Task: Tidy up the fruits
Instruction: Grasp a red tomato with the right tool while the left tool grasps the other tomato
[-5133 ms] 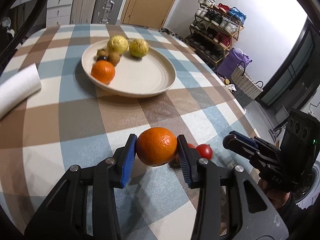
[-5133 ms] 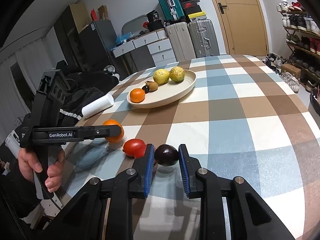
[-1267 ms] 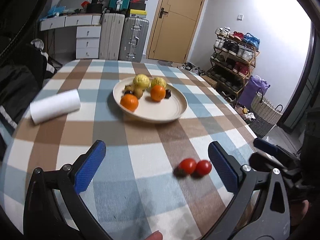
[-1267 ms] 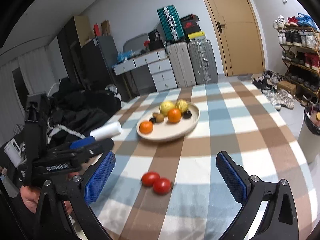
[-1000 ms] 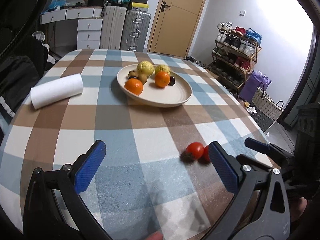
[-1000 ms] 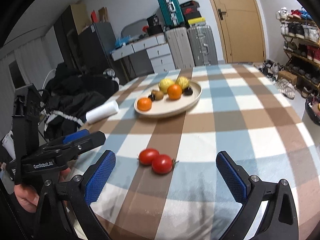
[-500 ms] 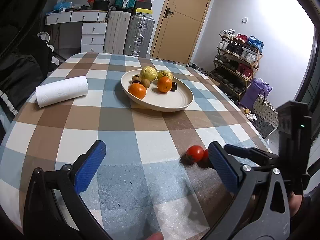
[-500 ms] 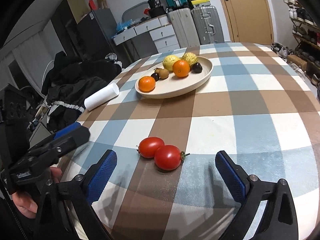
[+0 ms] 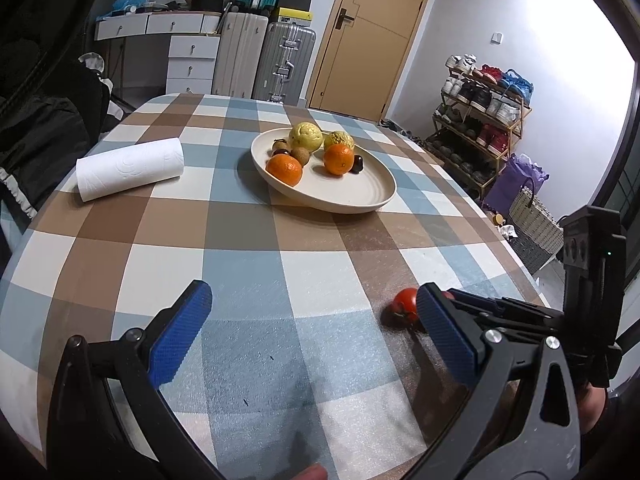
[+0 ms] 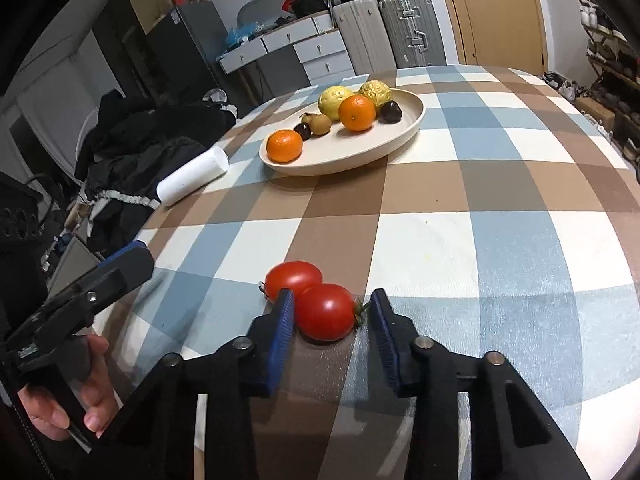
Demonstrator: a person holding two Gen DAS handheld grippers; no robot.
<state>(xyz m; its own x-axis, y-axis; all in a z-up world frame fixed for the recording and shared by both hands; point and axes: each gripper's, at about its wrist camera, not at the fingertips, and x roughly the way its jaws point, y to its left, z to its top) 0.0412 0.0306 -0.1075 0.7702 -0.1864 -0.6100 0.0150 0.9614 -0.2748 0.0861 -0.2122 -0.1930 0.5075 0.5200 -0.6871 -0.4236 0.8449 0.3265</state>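
Right now my right tool (image 10: 332, 320) sits low in the centre of the right wrist view, its jaws closing around the nearer tomato (image 10: 325, 311). The left blue pad (image 10: 282, 322) touches the tomato's side; the right pad stands just off the stem end, so I do not have a firm grip yet. The tomato rests on the checked desk (image 10: 460, 208). The second tomato (image 10: 293, 277) lies touching it, just up and left, outside the jaws.

My left tool (image 9: 312, 336) fills the bottom of the left wrist view with its jaws spread wide and nothing between them; only bare cloth shows in the gap. In that view the right tool comes in from the lower right, and one tomato (image 9: 404, 302) peeks out behind my left tool's right finger.

The plate (image 10: 400, 136) sits in the upper middle of the right wrist view, well apart from the tomatoes, carrying two oranges, two yellow fruits and some small dark and brown ones. A paper towel roll (image 10: 192, 182) lies to its left.
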